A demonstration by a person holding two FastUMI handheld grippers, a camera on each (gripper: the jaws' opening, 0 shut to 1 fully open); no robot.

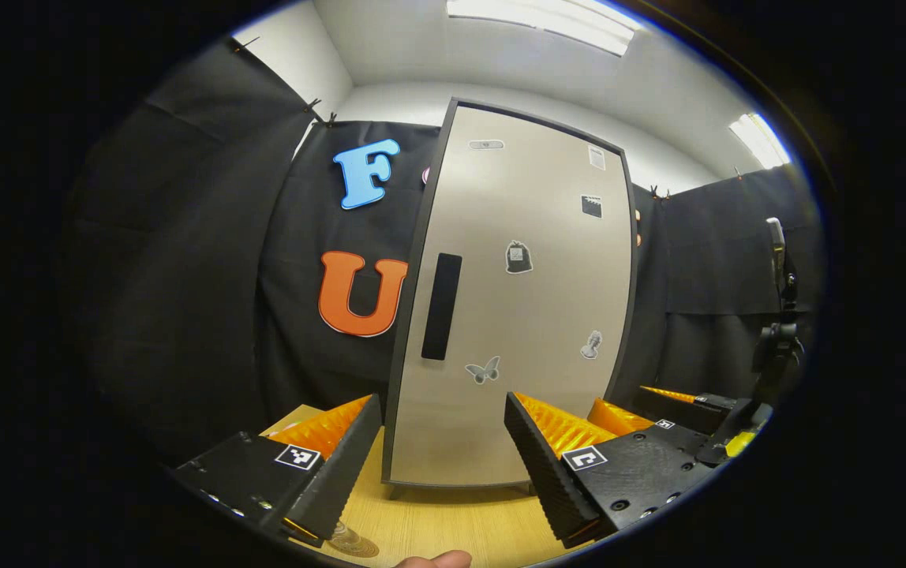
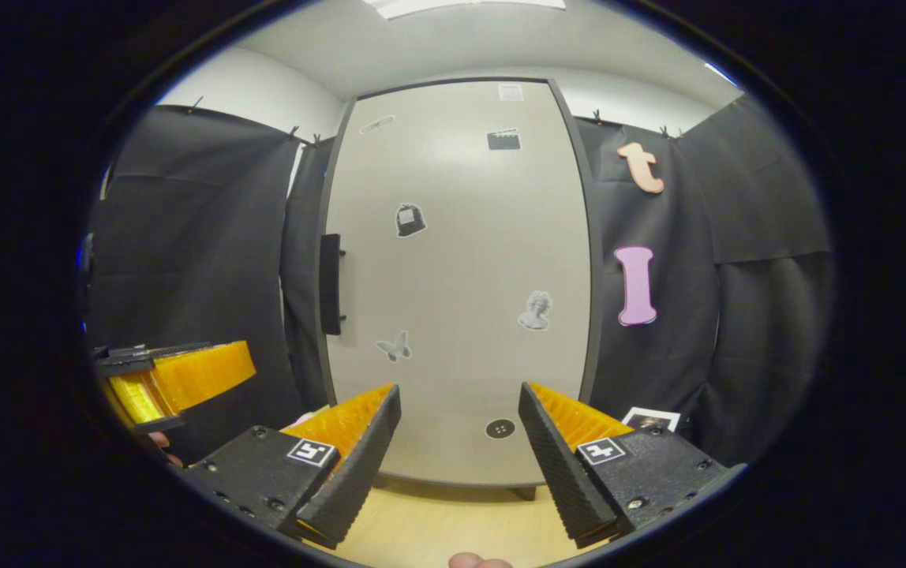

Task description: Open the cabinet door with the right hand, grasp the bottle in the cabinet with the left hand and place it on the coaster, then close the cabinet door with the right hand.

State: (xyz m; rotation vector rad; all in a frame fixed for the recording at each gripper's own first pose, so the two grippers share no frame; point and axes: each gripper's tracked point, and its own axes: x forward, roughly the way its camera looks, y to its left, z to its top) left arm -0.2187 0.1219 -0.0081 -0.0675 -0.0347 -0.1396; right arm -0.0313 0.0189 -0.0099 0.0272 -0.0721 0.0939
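Note:
A tall beige cabinet [image 1: 524, 315] stands on the wooden table with its door [image 2: 461, 276] shut, hiding the inside. A dark vertical handle [image 1: 442, 306] [image 2: 331, 284] sits at the door's left edge. My left gripper [image 1: 443, 402] is open in front of the door's lower part, not touching it. My right gripper [image 2: 459, 390] is also open, facing the door low down; it appears at the right in the left gripper view [image 1: 642, 404]. The left gripper [image 2: 185, 371] is at the left of the right gripper view. A round brownish disc [image 1: 354, 544], perhaps the coaster, lies by my left finger.
The light wooden table [image 1: 437, 528] runs up to the cabinet's foot. A dark stand with a clamp [image 1: 776, 315] rises at the far right. A small card [image 2: 650, 420] lies right of the cabinet. Black cloth walls close in on both sides.

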